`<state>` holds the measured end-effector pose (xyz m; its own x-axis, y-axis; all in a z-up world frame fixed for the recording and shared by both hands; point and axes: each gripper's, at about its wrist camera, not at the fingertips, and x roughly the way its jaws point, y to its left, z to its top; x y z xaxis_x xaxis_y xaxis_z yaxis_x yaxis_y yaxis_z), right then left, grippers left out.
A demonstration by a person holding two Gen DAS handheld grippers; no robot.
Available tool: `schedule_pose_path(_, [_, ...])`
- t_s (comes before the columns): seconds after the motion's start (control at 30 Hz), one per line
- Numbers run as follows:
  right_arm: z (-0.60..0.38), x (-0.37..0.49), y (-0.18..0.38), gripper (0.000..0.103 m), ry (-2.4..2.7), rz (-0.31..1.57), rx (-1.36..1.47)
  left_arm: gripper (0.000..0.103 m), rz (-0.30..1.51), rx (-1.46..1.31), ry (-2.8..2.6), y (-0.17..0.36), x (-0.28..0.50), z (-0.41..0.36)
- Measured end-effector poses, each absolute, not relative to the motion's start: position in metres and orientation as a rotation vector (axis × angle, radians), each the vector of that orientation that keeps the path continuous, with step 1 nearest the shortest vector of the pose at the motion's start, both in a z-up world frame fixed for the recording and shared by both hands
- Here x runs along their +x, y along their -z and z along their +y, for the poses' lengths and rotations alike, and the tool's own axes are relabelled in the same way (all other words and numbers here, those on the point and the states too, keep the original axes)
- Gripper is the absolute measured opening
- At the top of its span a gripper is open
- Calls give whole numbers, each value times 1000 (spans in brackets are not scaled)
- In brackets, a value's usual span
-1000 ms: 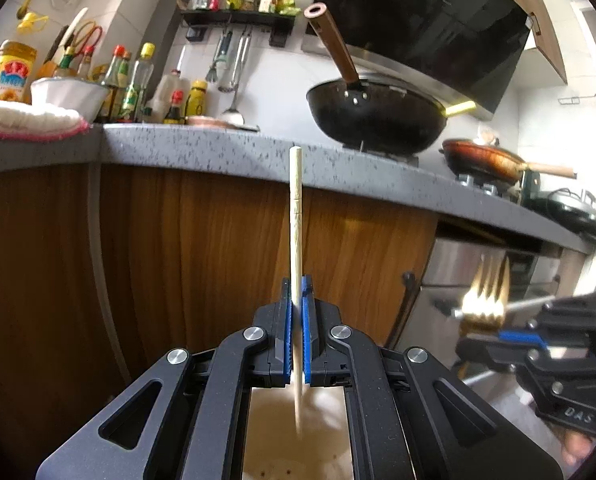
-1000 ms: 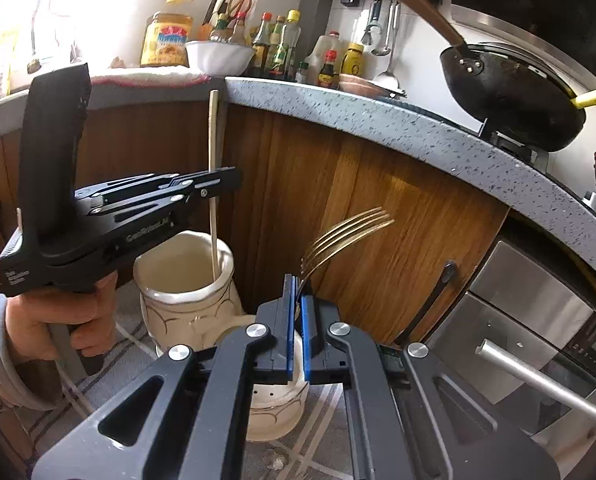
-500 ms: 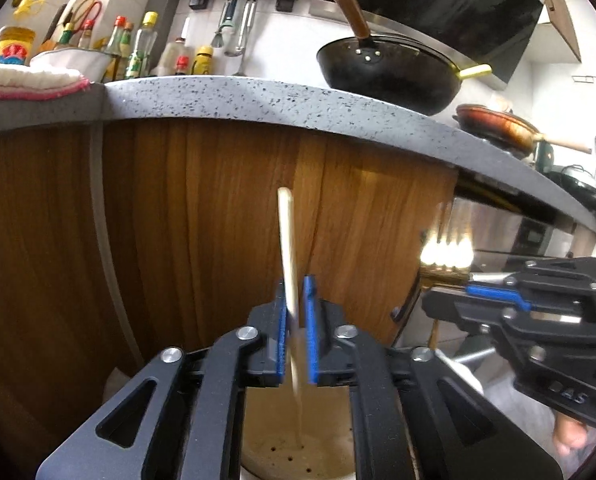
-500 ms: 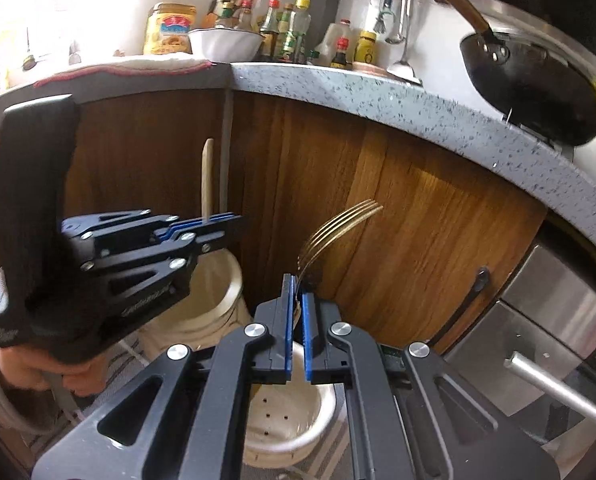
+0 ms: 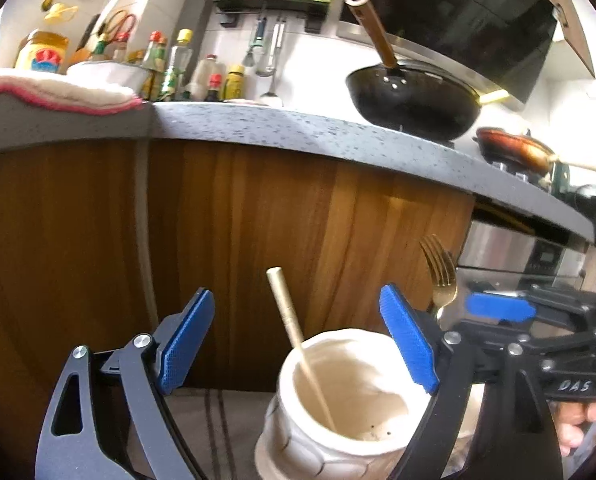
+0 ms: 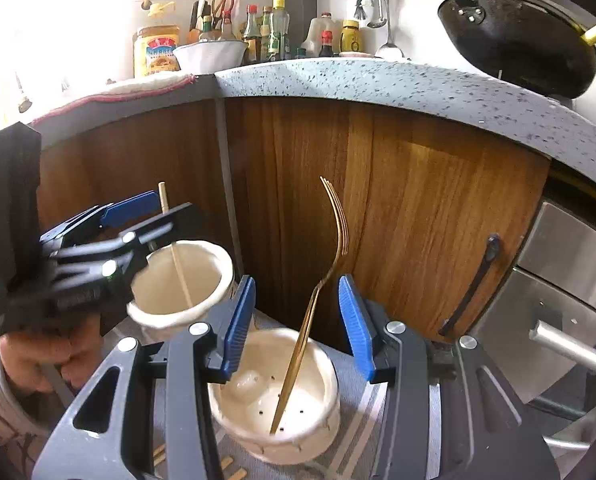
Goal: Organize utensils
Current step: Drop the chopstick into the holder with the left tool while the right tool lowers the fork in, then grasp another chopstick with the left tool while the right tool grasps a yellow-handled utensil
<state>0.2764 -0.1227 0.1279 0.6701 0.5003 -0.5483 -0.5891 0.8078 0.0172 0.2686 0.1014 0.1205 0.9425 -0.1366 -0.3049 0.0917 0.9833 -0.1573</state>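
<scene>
My left gripper is open and empty above a cream ceramic holder. A pale chopstick stands loose in that holder, leaning left. My right gripper is open and empty above a second cream holder. A gold fork stands free in it, tines up. In the right wrist view the left gripper hovers over the first holder with the chopstick. The left wrist view shows the fork tines and the right gripper at right.
Both holders stand on a striped grey cloth in front of a wooden cabinet under a speckled counter. A black wok and bottles sit on the counter. A steel oven handle is at right.
Both grippers have opened. The chopstick dropped into the left holder and the fork into the right holder. Both grippers were shut on them a second ago.
</scene>
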Motion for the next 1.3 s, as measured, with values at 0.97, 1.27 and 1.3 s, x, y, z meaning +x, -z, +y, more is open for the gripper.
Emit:
schedule_pose_path(0.97, [-220,184,-24,46,-506,878,-10,68,651,-189,134,-31,178,91])
schedule_pose_path(1.27, [-213,176,-5,45,-500,944,-30,54,751,-136,161,-7,179,72])
schedule_pose_path(1.3, [-212,176,-5,45,-501,947,-33,53,760,-127,160,-5,179,71])
